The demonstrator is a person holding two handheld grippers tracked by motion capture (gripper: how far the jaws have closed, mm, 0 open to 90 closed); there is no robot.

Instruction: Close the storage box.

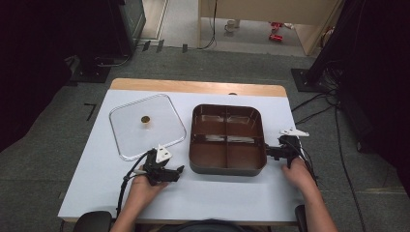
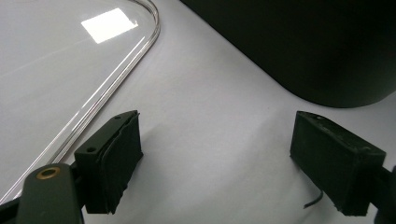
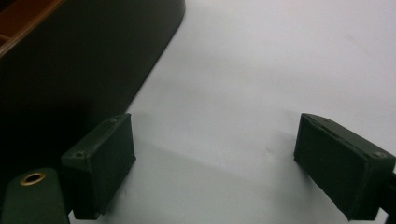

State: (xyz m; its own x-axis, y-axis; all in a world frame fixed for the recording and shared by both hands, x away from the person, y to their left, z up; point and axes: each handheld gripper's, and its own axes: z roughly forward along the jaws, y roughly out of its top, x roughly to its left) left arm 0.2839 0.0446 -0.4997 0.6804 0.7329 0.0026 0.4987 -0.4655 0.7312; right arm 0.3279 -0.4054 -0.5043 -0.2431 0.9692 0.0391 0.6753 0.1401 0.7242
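So the brown four-compartment plastic tray is sitting a bit right of centre on the white table, long side facing me. From the high view I can count four compartments, all looking bare apart from some glare along the middle divider. Neither gripper view gives me that. In the left gripper view the tray is just a dark rounded corner wall at the top right, and in the right gripper view I get the dark outer wall plus a sliver of brown rim in the top left.

My right gripper sits just beside the tray's right edge near the front corner, jaws spread wide with nothing but tabletop between them. My left gripper is near the front left corner, also spread wide and not gripping anything. Its jaws are apart from both the tray and the lid.

The one clear, rounded-square plastic lid with a small gold knob lies flat left of the tray, with a narrow strip of table between them. The left gripper view shows its raised edge up close, with a ceiling light reflected in it.

There's plenty of open table along the front edge, less on the right past the tray. Count: one tray, one lid, two grippers.
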